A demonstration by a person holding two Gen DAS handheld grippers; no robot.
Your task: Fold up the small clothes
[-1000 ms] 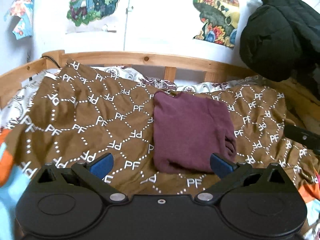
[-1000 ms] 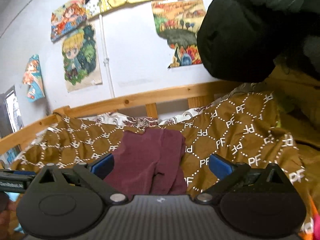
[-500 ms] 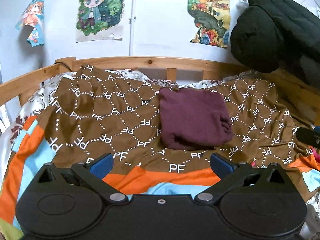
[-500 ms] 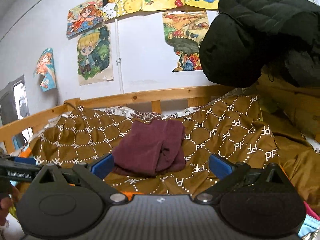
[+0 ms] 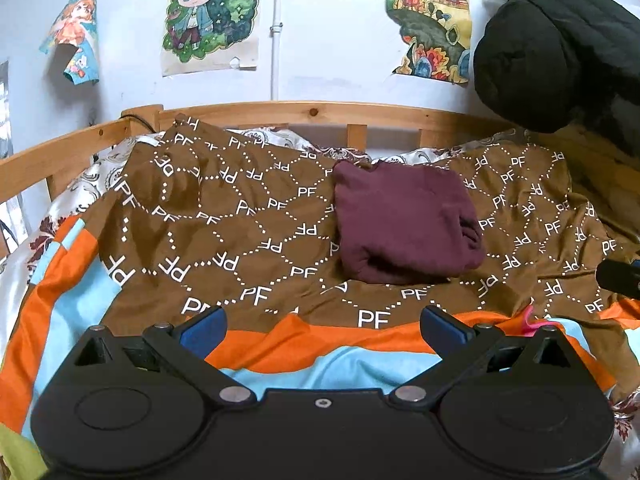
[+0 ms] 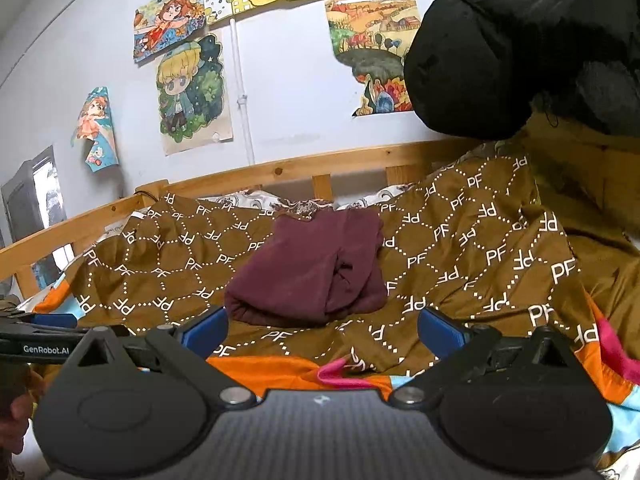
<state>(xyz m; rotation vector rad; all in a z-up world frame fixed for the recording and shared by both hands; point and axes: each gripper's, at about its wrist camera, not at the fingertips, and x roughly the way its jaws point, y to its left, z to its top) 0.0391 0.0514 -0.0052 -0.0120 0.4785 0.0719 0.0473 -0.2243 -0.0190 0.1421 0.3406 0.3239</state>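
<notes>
A folded maroon garment (image 5: 404,224) lies on a brown quilt (image 5: 224,216) printed with white PF letters, on a bed. It also shows in the right wrist view (image 6: 312,272). My left gripper (image 5: 322,326) is open and empty, held back from the garment over the quilt's orange and blue edge. My right gripper (image 6: 322,326) is open and empty, also short of the garment. The left gripper's body shows at the left edge of the right wrist view (image 6: 36,344).
A wooden bed rail (image 5: 320,114) runs behind the quilt. A black padded jacket (image 5: 560,48) hangs at the upper right, seen too in the right wrist view (image 6: 520,40). Posters (image 5: 208,16) cover the white wall. A pink hanger tip (image 5: 530,318) lies at the quilt's edge.
Both grippers have pulled back from the folded garment, which now looks smaller and farther off. More of the quilt's orange and blue edge shows. Both stay open.
</notes>
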